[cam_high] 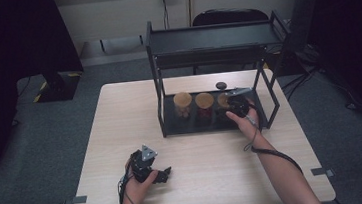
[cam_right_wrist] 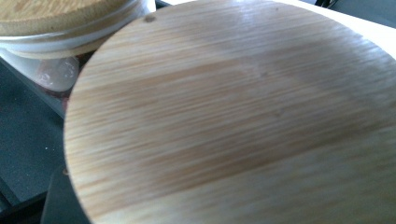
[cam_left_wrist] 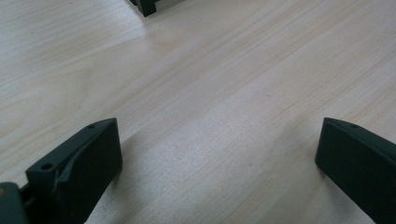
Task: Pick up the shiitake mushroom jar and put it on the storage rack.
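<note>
While the left hand waits, the right works at the rack.

Scene: a pale wooden bench (cam_high: pixel 122 138) carries a black two-level metal rack (cam_high: pixel 213 38), with three wood-lidded glass jars in a row on its lower shelf (cam_high: pixel 191 123).

Right gripper: the right gripper (cam_high: pixel 238 105) reaches into the rack at the rightmost jar (cam_high: pixel 224 99). In the right gripper view that jar's round bamboo lid (cam_right_wrist: pixel 243 116) sits tight against the lens, with the middle jar (cam_right_wrist: pixel 56 28) just beside it. The jaws are drawn close together; what they pinch is hidden, so whether they grip the lid's rim cannot be told.

Left gripper: the left gripper (cam_high: pixel 161 175) lies on the bench near the front edge, well apart from the rack, its jaws wide apart over bare wood with nothing between them.

Jars: the left jar (cam_high: pixel 183 104) and the middle jar (cam_high: pixel 204 101) stand upright and untouched; a small dark object (cam_high: pixel 221 85) lies on the bench behind the rack.

Step in hand: by the look of it, taking hold of the rightmost jar at its lid.

Next move: probably a straight lift or a pull toward the front, kept clear of the rack's upright and the neighbouring jar; a lid-only hold could let the glass slip.

Writing: no brand, label or lettering can be read.
</note>
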